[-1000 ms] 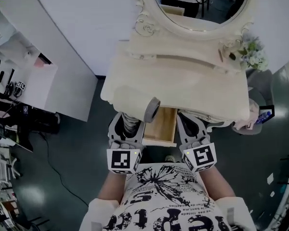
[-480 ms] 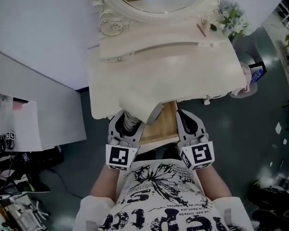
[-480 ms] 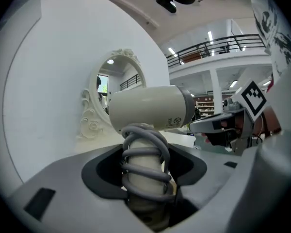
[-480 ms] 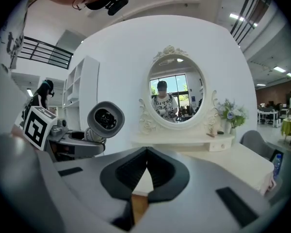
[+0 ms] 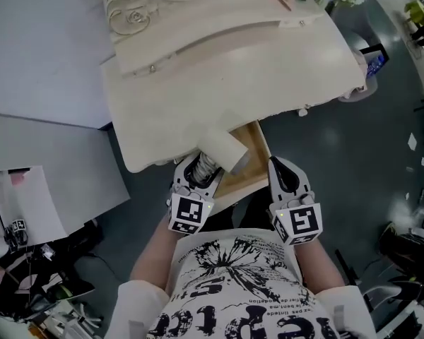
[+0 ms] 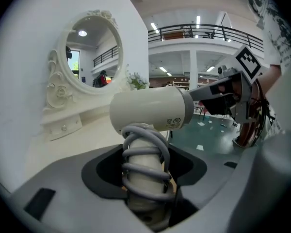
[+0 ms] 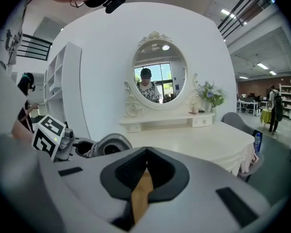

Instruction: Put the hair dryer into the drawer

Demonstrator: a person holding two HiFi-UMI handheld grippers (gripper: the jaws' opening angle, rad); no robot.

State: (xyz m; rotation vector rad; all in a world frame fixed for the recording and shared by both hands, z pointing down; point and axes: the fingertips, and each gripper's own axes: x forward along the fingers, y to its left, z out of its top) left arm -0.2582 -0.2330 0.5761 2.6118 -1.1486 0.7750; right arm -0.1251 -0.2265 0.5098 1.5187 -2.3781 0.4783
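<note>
A white hair dryer [image 5: 222,147] sits over the open wooden drawer [image 5: 256,145] under the front edge of the cream dressing table [image 5: 219,69]. My left gripper [image 5: 201,171] is shut on its handle, which is wrapped in grey cord [image 6: 145,171]; the barrel [image 6: 153,109] lies crosswise above the jaws. In the right gripper view the dryer's grey rear end [image 7: 109,147] shows at the left. My right gripper [image 5: 279,168] hangs beside the drawer's right side. Its jaws meet at the tips [image 7: 146,154] with nothing in them, and a strip of the drawer's wood shows below the tips.
An oval mirror [image 7: 160,72] and a small shelf with flowers [image 7: 209,93] stand at the back of the table. A chair [image 5: 364,62] stands to the table's right, and a white partition [image 5: 42,62] with clutter on the floor lies to the left.
Both grippers have come down along the drawer's front. The dryer has tilted, so its white barrel now shows side-on instead of its grey end. The table has slid up and left in view.
</note>
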